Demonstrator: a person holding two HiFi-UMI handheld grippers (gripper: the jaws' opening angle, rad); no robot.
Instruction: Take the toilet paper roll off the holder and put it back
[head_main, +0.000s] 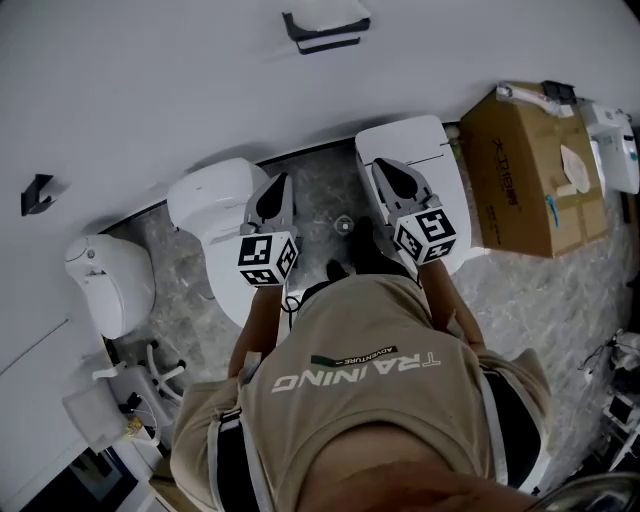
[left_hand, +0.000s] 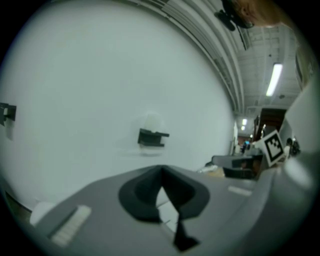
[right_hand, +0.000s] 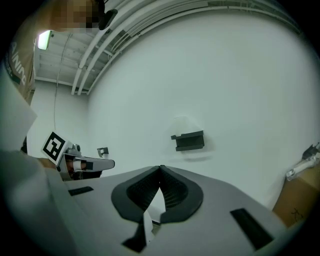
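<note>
The person's tan shirt (head_main: 370, 400) fills the foreground of the head view. The toilet paper roll (head_main: 328, 14), pale against the white wall (head_main: 150, 80), sits on its black holder (head_main: 322, 40), well ahead of both tools. The left tongs (left_hand: 161, 172) and right tongs (right_hand: 160, 170) are each closed on nothing, above 2 toilets (head_main: 205, 200). If they arrive closed, the tips would likely knock the roll off rather than grip it.

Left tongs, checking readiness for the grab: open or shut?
Shut: the left tongs meet at their tips in the left gripper view, nothing between them.
</note>
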